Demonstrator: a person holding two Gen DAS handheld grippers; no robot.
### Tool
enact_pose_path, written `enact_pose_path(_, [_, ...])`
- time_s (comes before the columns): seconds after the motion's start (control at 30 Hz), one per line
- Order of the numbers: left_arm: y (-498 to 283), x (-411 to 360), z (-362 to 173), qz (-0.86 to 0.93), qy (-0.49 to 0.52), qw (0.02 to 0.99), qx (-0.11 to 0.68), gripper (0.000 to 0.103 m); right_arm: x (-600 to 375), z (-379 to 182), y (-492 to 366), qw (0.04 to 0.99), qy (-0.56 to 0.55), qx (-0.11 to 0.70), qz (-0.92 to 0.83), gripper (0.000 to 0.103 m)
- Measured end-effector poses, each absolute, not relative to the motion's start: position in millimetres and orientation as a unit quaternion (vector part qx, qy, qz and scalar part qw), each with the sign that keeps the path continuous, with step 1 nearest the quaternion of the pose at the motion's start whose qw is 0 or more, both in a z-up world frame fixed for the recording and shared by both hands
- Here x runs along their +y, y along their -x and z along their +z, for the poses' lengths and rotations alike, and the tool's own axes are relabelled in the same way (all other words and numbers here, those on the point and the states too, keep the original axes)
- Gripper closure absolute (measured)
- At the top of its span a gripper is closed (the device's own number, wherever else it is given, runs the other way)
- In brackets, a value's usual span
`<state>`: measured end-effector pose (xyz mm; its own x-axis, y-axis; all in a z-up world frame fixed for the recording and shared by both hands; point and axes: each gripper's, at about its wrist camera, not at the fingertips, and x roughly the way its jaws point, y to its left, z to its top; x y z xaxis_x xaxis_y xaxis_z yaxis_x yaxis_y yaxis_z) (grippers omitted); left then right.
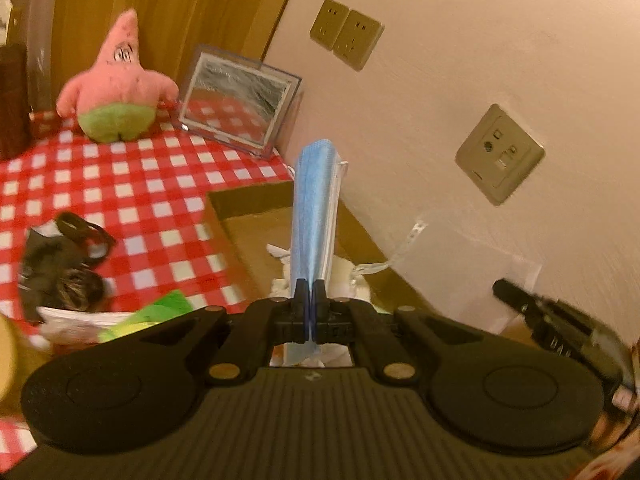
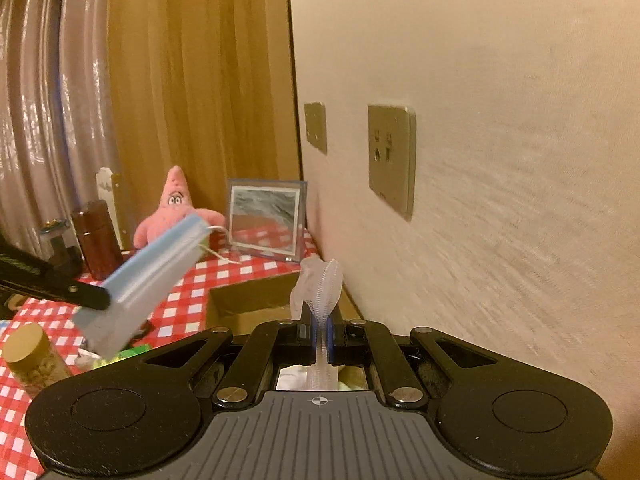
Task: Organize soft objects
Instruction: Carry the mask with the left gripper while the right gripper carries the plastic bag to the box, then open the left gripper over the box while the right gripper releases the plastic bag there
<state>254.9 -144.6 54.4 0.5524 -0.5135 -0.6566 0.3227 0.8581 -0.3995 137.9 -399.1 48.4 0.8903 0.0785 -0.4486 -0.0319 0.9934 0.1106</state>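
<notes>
My left gripper is shut on a blue face mask in a clear wrapper and holds it above the open cardboard box. The same mask shows at the left of the right wrist view, held by the left gripper's finger. My right gripper is shut on a white ribbed soft piece above the box. The right gripper shows at the right edge of the left wrist view. White soft items lie in the box.
A pink star plush and a picture frame stand at the back of the red checked tablecloth. A black bundle and a green item lie at the left. A brown jar and a capped bottle stand nearby. The wall with sockets is close on the right.
</notes>
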Motion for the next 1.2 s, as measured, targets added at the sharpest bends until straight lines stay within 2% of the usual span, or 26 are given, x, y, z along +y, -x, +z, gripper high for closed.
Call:
enact_pose_path(0.33, [-295,-189,4,-0.218,0.151,0.855,0.445,0.103,-406,14,-171,0.969,-0.033,0.241,0.030,0.098])
enact_pose_path(0.57, [-308,-211,-22,-0.206,0.135,0.851,0.464,0.102,-409,-16,-193,0.962,-0.028,0.270,0.033,0.098])
enact_pose_path(0.8, [-306,-214,-29,-0.206,0.106,0.854,0.466,0.083,-409,-42,-205,0.951,-0.019,0.306,0.038,0.098])
enact_pose_path(1.2, [-276,-192,-6,-0.205,0.113,0.868,0.438,0.078,-410,-64,-214,0.930,0.004,0.368,0.020,0.098])
